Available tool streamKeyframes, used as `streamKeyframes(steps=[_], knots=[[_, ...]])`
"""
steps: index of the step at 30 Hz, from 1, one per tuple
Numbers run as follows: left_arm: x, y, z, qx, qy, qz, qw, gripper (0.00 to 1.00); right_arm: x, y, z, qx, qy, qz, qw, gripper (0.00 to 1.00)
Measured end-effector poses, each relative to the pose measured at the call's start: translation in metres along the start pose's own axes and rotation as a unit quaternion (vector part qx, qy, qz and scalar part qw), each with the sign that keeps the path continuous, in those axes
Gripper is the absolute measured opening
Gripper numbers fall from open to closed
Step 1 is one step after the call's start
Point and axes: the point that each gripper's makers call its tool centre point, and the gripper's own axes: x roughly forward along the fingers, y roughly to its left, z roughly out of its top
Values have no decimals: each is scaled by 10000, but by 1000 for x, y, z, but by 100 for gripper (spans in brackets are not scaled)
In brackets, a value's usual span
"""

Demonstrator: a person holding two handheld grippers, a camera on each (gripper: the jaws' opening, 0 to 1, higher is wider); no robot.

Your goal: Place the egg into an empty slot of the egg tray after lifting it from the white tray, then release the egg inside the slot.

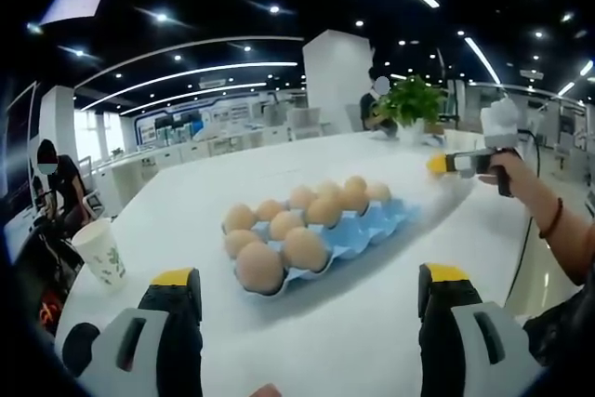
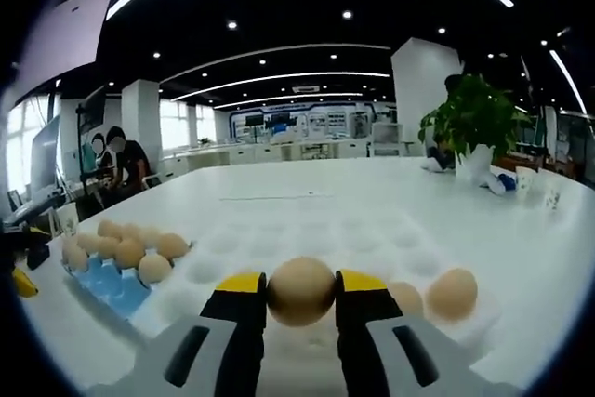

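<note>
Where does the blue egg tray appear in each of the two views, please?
Left gripper view: the blue egg tray lies at centre, beyond the open left claw.
Right gripper view: the same tray sits at lower left, beside the white tray.
Shared landmark: the potted plant on the table.

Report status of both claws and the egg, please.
Right claw shut on egg, over white tray. Left claw open, facing blue egg tray. Nothing in the way.
</note>
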Motion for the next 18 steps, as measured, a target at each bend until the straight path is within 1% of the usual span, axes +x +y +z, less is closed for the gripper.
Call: streamKeyframes(steps=[2,5,8,12,18], knots=[[0,0,0,12,9,0,10000,99,-2,2,4,-18,-88,9,10000,30],[0,0,0,7,-7,-5,10000,99,-1,1,4,-61,-80,-22,9999,30],[0,0,0,24,0,-11,10000,99,-1,3,5,-30,-85,33,10000,30],[-1,-1,-1,29,14,-14,10000,99,-1,5,1,-34,-13,28,10000,30],[-3,0,-1,33,13,-7,10000,99,-3,16,5,-33,-50,162,9999,30]])
